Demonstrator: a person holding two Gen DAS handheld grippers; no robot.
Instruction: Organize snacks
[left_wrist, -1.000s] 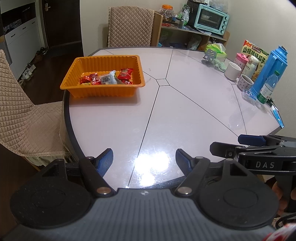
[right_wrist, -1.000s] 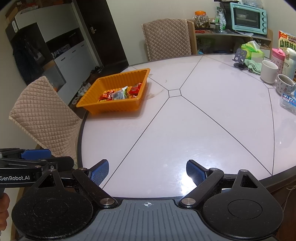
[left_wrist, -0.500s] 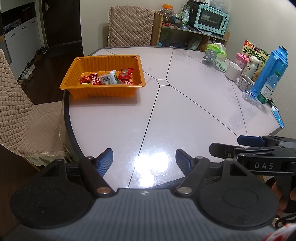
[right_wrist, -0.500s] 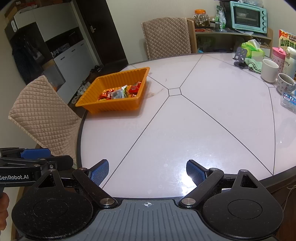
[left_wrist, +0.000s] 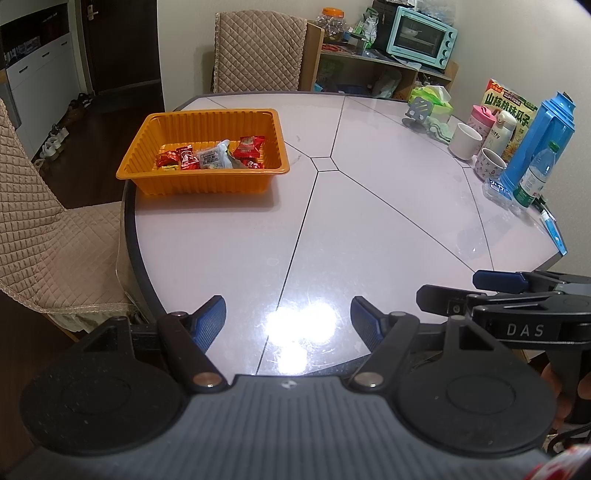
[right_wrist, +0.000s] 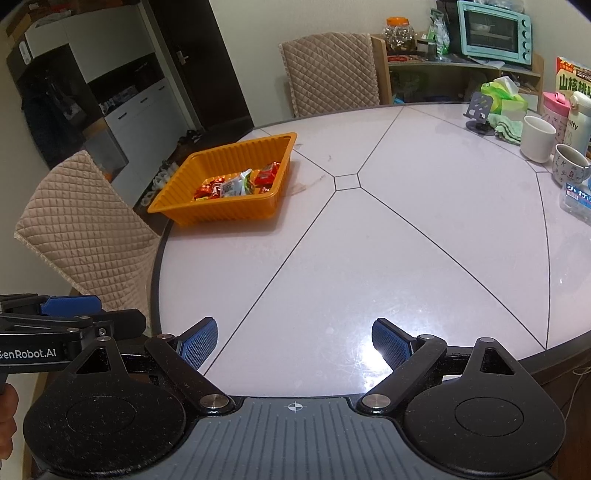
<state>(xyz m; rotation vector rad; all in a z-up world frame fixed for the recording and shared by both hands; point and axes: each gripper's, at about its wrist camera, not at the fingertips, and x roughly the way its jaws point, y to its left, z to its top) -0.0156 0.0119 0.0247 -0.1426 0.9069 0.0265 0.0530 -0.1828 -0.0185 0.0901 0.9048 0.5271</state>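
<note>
The left tongs (left_wrist: 288, 314) hang over the near edge of the pale round tabletop (left_wrist: 369, 221), their blue pads spread with nothing between them. The right tongs (right_wrist: 293, 341) sit just beside them, likewise spread and empty. Well ahead of both and off to the left of each, an orange tray (left_wrist: 207, 181) stands at the tabletop's left edge, holding the wrapped snacks (left_wrist: 212, 157) in a small heap. Far ahead to the right of the tongs stand a white mug (right_wrist: 537, 138) and a blue jug (left_wrist: 543, 136).
</note>
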